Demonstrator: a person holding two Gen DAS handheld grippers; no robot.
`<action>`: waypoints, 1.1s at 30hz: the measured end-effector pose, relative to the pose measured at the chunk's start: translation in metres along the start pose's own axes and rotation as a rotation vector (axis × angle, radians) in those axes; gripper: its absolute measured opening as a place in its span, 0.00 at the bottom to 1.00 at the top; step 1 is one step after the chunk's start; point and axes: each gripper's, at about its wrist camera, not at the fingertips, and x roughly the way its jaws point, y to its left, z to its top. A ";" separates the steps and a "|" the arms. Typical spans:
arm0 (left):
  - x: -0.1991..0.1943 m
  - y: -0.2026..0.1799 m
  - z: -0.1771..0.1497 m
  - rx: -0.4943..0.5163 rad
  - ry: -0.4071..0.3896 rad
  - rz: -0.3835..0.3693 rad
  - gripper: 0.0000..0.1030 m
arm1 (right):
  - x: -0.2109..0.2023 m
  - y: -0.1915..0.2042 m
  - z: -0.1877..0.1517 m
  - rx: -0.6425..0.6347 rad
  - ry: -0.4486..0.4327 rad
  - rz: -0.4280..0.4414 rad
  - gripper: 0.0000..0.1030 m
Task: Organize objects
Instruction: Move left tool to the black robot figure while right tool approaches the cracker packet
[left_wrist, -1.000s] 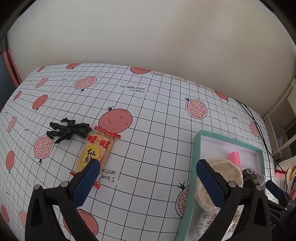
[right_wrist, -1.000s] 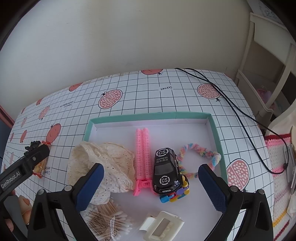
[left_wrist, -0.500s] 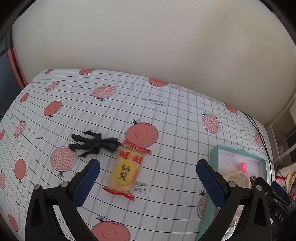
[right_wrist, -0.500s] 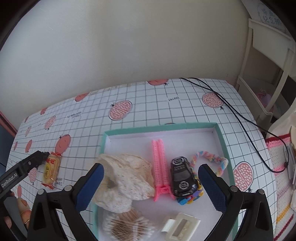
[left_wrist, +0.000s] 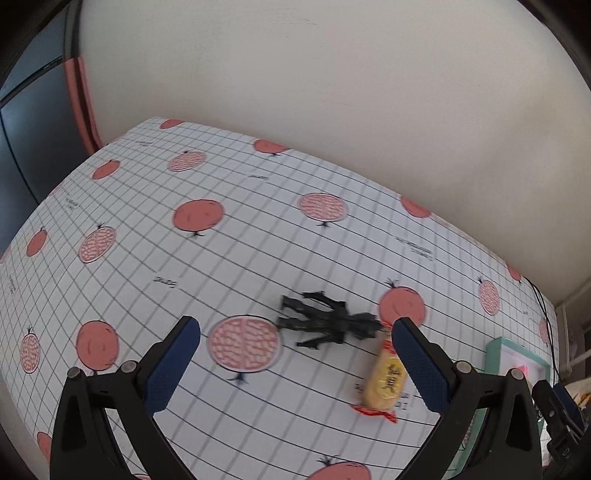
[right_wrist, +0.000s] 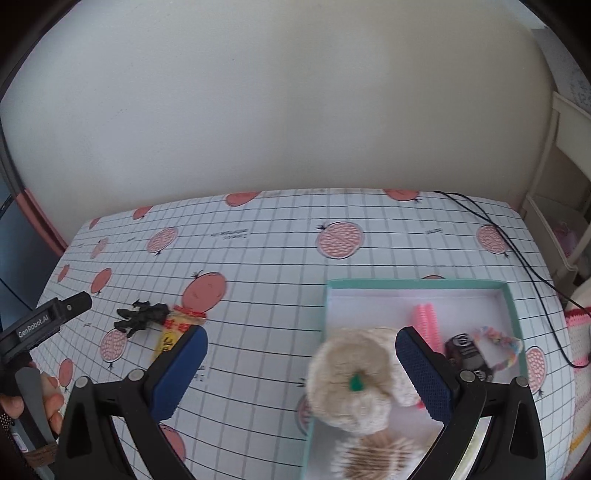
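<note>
A black toy figure (left_wrist: 327, 321) lies on the pomegranate-print tablecloth (left_wrist: 184, 258), with a yellow snack packet (left_wrist: 386, 380) just right of it. My left gripper (left_wrist: 295, 363) is open and empty, hovering near both. In the right wrist view the figure (right_wrist: 142, 317) and packet (right_wrist: 173, 332) lie at the left. My right gripper (right_wrist: 301, 373) is open and empty above the left edge of the teal box (right_wrist: 413, 283), which holds a cream lace cloth (right_wrist: 351, 376), pink comb (right_wrist: 428, 325), black toy car (right_wrist: 467, 354), pastel braided ring (right_wrist: 506, 343) and cotton swabs (right_wrist: 373, 454).
A black cable (right_wrist: 517, 251) runs across the table's right side. White shelving (right_wrist: 565, 221) stands to the right. A wall backs the table. The left gripper's body (right_wrist: 44, 325) and the hand holding it show at the left of the right wrist view.
Both grippers have swung left. The figure and packet shifted right in the left view; the box slid to the right edge. Both stay open and empty.
</note>
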 end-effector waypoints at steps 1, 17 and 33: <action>0.000 0.007 0.001 -0.011 0.001 0.003 1.00 | 0.002 0.006 0.000 -0.008 0.005 0.007 1.00; 0.011 0.060 0.009 -0.025 0.014 0.040 1.00 | 0.034 0.066 -0.015 -0.066 0.067 0.047 1.00; 0.039 0.048 0.000 0.008 0.052 -0.006 1.00 | 0.076 0.093 -0.028 -0.092 0.129 0.048 1.00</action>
